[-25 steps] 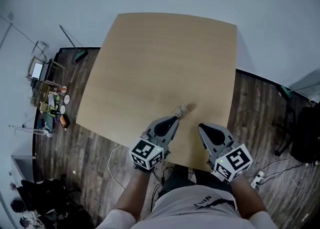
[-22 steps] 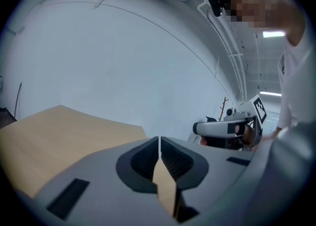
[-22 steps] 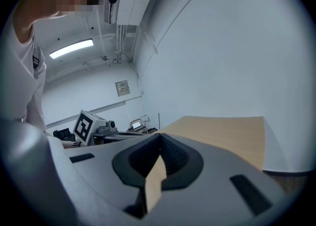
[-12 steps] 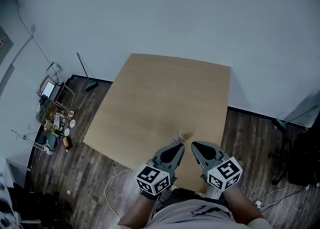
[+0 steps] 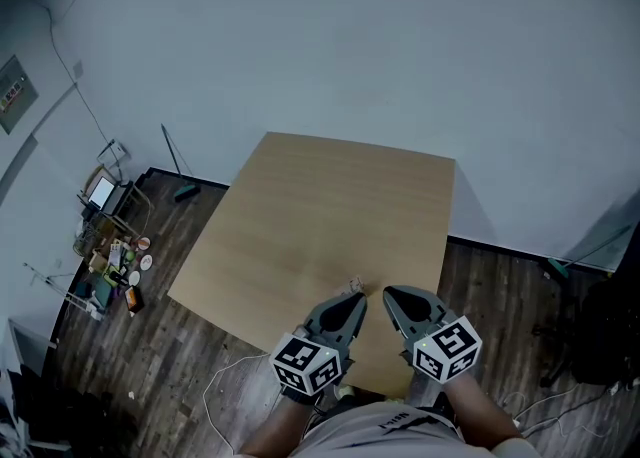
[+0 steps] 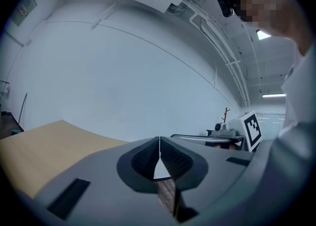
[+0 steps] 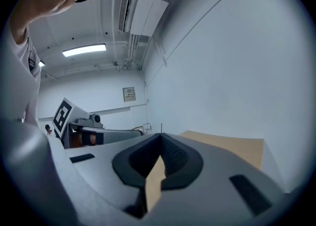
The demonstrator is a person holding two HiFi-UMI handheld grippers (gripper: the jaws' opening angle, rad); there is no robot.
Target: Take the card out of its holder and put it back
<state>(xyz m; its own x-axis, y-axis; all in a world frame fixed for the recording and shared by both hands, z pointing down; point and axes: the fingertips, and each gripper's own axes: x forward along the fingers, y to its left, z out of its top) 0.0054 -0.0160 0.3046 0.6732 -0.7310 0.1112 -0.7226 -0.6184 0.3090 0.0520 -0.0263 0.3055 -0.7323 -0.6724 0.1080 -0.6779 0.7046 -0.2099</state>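
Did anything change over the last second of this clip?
The head view tipped up, taking in more wall. The left claw and right claw drew closer together over the near edge of the table. The small item stays by the left claw's tip. Both claws are shut now.

No word or number can be read. The left hand-held gripper and the right hand-held gripper each carry a cube with black-and-white square markers and no letters. A wall sign has red marks too small to read. The white print on the person's shirt is blurred.
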